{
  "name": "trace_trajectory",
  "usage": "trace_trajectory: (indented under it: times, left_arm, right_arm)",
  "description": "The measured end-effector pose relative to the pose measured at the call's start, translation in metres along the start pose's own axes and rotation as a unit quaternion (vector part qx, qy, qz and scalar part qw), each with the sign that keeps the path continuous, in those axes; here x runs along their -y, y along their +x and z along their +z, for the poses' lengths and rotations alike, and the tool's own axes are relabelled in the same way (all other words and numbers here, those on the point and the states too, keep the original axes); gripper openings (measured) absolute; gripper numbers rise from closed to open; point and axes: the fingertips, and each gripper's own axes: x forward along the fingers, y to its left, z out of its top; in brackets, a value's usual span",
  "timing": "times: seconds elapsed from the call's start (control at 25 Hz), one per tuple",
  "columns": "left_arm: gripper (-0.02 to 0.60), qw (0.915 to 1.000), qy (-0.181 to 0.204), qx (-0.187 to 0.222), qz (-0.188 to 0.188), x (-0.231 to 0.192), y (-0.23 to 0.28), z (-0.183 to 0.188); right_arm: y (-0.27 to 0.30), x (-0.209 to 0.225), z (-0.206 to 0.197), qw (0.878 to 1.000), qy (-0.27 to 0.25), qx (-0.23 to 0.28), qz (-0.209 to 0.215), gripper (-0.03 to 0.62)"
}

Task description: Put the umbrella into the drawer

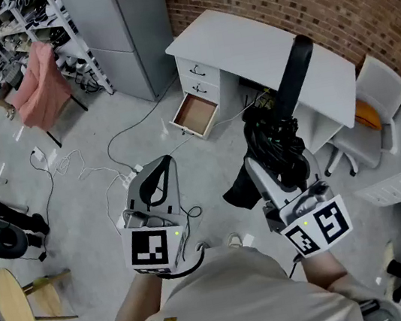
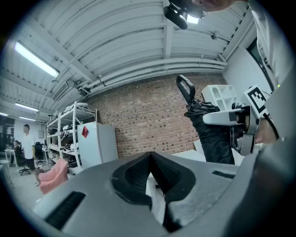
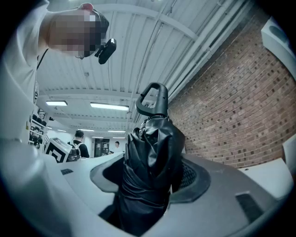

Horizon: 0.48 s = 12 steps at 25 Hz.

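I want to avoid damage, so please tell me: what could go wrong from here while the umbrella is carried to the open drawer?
1. The right hand-held gripper clamps only the soft folded fabric of the umbrella, so the umbrella might slip or tilt.
2. The umbrella looks long against the small open drawer; it may jam unless it is laid flat.
3. Floor cables lie on the way to the drawer; a foot could catch on them.

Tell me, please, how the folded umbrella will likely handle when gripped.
The umbrella is loose bunched fabric inside the right claw, so it probably squashes and may slip. Its handle sticks far beyond the grip, so it could lever sideways.
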Motion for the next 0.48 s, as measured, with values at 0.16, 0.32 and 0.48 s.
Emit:
trace_trajectory:
  times: [0.16,0.32,0.48]
  left_arm:
    - [0.008,1.0000,0.004,-0.001,-0.005,0.000,0.000,0.000]
    - [0.008,1.0000,0.002,-0.003,-0.009,0.004,0.004,-0.002]
    - [0.008,0.9999,0.002,-0.005,-0.014,0.009,0.010,-0.009]
  right_arm:
    - [-0.001,0.001,-0.001,1.000,0.017,0.002,0.000,0.270]
    - [-0.001,0.006,-0.003,0.999,0.033,0.001,0.002,0.270]
    - [-0.002,0.008,-0.010,1.000,0.022,-0.005,0.002,0.270]
